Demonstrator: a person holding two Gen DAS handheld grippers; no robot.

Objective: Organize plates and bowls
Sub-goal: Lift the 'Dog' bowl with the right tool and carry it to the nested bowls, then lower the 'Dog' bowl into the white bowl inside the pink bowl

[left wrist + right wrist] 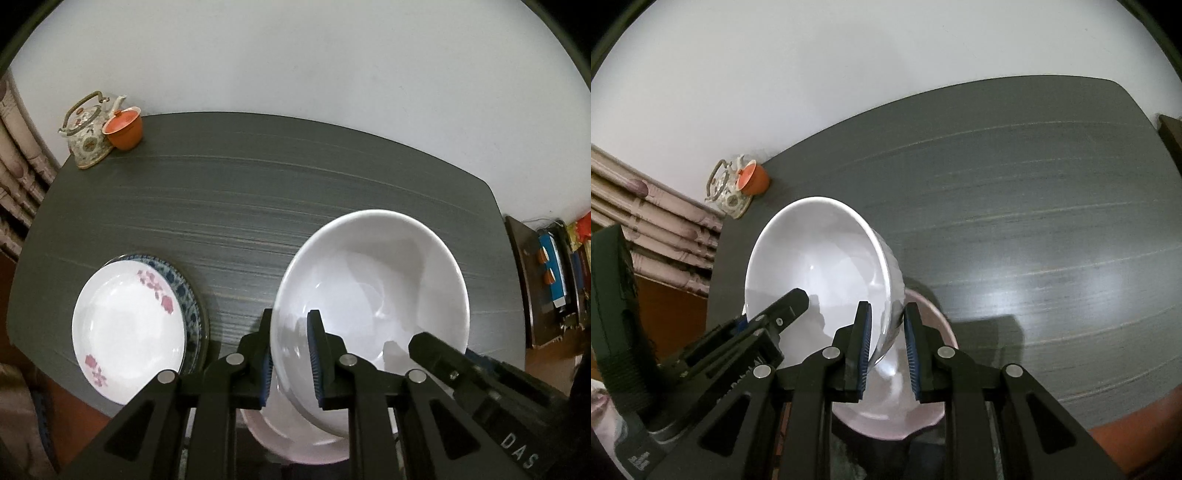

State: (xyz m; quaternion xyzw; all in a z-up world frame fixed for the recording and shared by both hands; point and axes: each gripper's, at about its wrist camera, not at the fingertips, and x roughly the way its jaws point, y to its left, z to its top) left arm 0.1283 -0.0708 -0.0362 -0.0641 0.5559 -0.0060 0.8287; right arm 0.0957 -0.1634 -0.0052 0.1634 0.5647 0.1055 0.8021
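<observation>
A large white bowl (373, 284) is held tilted over a pinkish-white bowl (295, 439) at the table's near edge. My left gripper (290, 354) is shut on the white bowl's left rim. My right gripper (888, 350) is shut on the same bowl's (820, 258) right rim, above the pinkish bowl (886, 402). The right gripper's finger also shows in the left wrist view (443, 358), and the left gripper shows in the right wrist view (775, 314). A white plate with pink flowers (129, 325) lies on a blue-patterned plate (184, 291) at the left.
A patterned teapot (86, 133) and an orange cup (123, 127) stand at the far left corner of the dark grey table (295, 184). A dark shelf with small items (546, 280) stands to the right. A patterned curtain (665, 229) hangs at the left.
</observation>
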